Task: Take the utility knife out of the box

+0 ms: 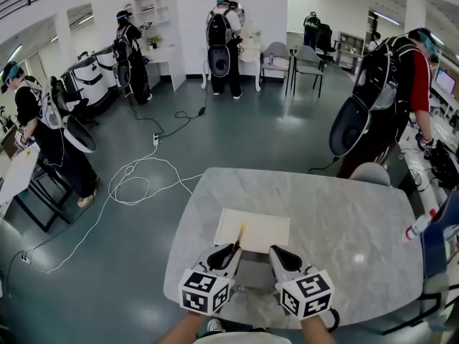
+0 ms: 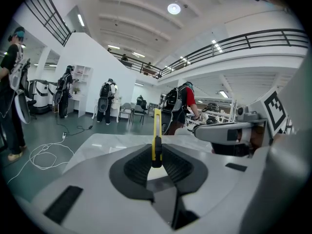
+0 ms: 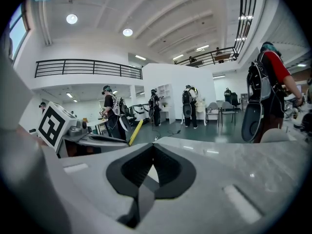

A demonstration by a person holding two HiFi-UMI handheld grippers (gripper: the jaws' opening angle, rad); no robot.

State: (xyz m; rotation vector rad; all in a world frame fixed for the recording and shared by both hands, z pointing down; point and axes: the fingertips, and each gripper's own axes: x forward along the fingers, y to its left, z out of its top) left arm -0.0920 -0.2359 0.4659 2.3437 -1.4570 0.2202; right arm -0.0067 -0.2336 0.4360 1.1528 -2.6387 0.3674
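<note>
My left gripper [image 2: 156, 152] has its dark ribbed pads pressed onto the utility knife [image 2: 156, 130], pinching its black lower end; the yellow body stands upright above the jaws. To the right, near, I see the right gripper [image 2: 207, 132] lying level, with its marker cube [image 2: 276, 112]. The pale marble table [image 2: 112, 143] stretches beyond. On the far left floor lies a white cable [image 2: 44, 155].

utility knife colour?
The utility knife is yellow with a black part; left gripper view shows it best.

The table [image 1: 344, 213] looks polished marble (faintly glossy), the box [image 1: 267, 229] matt pale card.
</note>
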